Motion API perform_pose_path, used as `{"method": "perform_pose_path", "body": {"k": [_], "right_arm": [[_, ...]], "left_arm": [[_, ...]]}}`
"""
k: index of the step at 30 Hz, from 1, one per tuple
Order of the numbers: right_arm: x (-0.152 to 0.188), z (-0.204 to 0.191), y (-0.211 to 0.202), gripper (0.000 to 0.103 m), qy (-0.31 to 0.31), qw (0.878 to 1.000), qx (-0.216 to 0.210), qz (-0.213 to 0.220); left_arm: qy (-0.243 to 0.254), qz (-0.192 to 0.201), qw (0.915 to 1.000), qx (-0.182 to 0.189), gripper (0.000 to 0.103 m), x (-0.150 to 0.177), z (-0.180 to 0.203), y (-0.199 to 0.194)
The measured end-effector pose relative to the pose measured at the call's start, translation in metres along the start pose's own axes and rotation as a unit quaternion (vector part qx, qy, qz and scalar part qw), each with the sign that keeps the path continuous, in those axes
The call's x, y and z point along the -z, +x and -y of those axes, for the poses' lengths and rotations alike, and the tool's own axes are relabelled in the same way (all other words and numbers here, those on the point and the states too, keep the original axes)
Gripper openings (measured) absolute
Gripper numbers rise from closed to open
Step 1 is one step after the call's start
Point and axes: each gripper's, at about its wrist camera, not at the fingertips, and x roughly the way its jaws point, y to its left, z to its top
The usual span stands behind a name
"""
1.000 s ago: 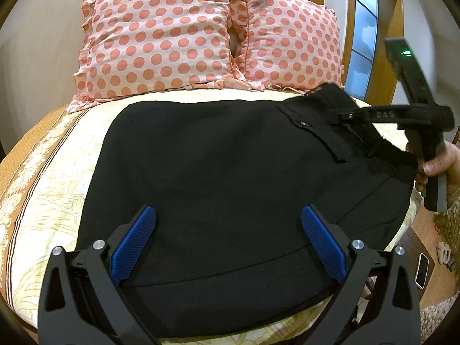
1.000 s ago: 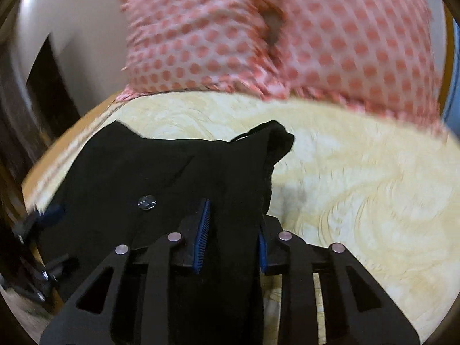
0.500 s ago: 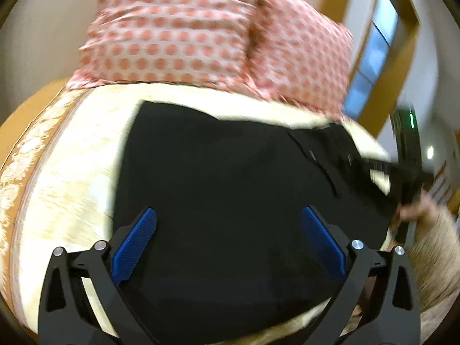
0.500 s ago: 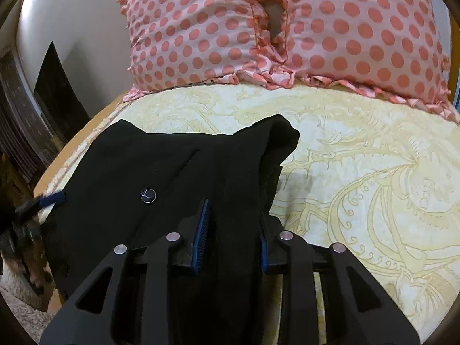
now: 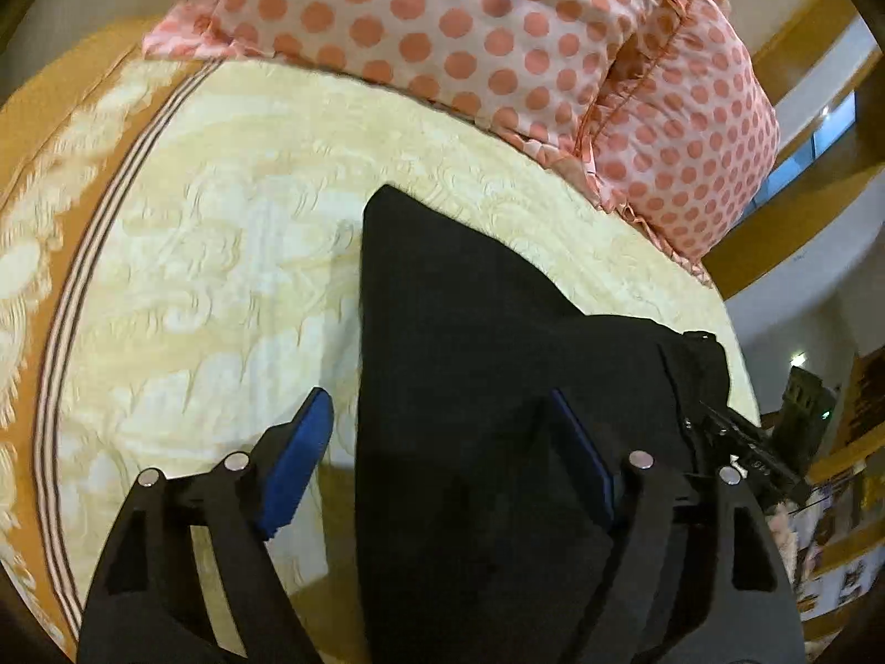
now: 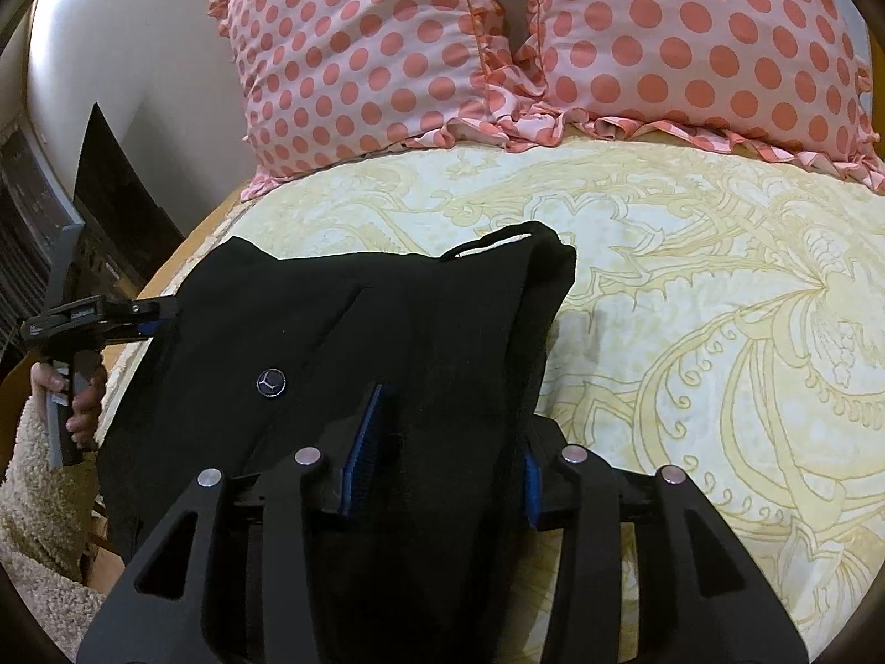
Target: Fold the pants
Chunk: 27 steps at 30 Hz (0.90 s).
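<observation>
Black pants (image 5: 487,365) lie folded on the bed; they also show in the right wrist view (image 6: 343,343), with a small button (image 6: 270,383) on top. My left gripper (image 5: 442,459) is partly closed, with its jaws on either side of the pants' left edge; in the right wrist view it (image 6: 146,315) is at the far left edge of the pants. My right gripper (image 6: 448,470) is shut on the waistband end of the pants; in the left wrist view it (image 5: 735,437) shows at the pants' right end.
Two pink polka-dot pillows (image 5: 498,55) (image 6: 553,44) stand at the head of the bed. The yellow patterned bedspread (image 6: 719,332) (image 5: 210,276) stretches around the pants. The bed edge and dark furniture (image 6: 33,232) are at the left of the right wrist view.
My left gripper has swung to the pants' left edge and its jaws have narrowed around the cloth. My right gripper stays shut on the waistband.
</observation>
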Motion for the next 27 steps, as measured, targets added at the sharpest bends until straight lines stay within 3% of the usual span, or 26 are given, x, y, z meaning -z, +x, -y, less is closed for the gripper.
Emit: {"method": "perform_pose_path", "body": {"k": [3, 6, 8, 11, 20, 27], "right_arm": [[0.0, 0.004, 0.001, 0.044, 0.013, 1.0, -0.012, -0.001], [0.0, 0.007, 0.001, 0.043, 0.022, 0.999, -0.024, 0.001], [0.002, 0.001, -0.003, 0.033, 0.01, 1.0, -0.019, 0.012], [0.004, -0.012, -0.013, 0.023, -0.026, 0.999, -0.004, 0.036], [-0.008, -0.025, -0.029, 0.018, -0.038, 0.997, 0.0, 0.064], [-0.041, -0.026, -0.028, 0.016, -0.051, 0.995, 0.013, 0.086]], "left_arm": [[0.0, -0.01, 0.9997, 0.023, 0.068, -0.001, 0.001, 0.004], [0.009, -0.003, 0.9999, 0.008, 0.058, 0.0, 0.002, 0.008], [0.009, 0.003, 0.9999, -0.004, 0.034, 0.001, 0.003, 0.006], [0.017, 0.016, 0.9997, -0.006, 0.014, 0.001, 0.005, -0.002], [0.047, 0.044, 0.9974, -0.032, 0.009, -0.005, 0.024, -0.016], [0.056, 0.073, 0.9951, -0.038, 0.008, -0.041, 0.036, -0.024]]}}
